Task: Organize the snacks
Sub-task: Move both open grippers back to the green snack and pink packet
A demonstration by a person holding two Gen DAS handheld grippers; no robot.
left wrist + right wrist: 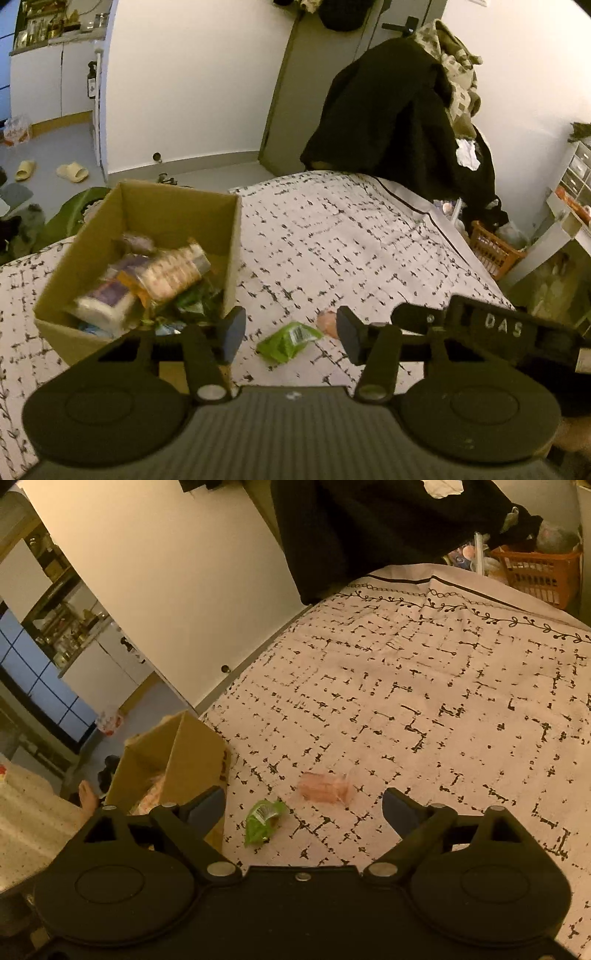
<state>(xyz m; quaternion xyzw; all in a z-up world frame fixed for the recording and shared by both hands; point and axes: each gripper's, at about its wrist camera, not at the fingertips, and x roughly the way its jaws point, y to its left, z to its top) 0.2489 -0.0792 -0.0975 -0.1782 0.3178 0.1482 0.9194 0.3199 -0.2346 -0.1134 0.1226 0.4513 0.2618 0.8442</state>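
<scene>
A cardboard box (pixel 140 218) holding several snack packs stands on the patterned bedspread (pixel 351 240) at the left. A green snack packet (pixel 288 341) and a pink clear-wrapped snack (pixel 328 321) lie loose on the bedspread right of the box. My left gripper (pixel 290 336) is open and empty, hovering above the green packet. My right gripper (pixel 303 808) is open and empty, above the green packet (pixel 263 823) and the pink snack (pixel 325 786); the box (pixel 184 760) is to its left. The right gripper's body (pixel 491 328) shows at the right of the left wrist view.
A chair draped with dark clothes (pixel 399 110) stands beyond the bed's far end. An orange basket (pixel 493 251) and white shelves (pixel 569 206) are at the right of the bed. Slippers (pixel 72 171) lie on the floor at the left.
</scene>
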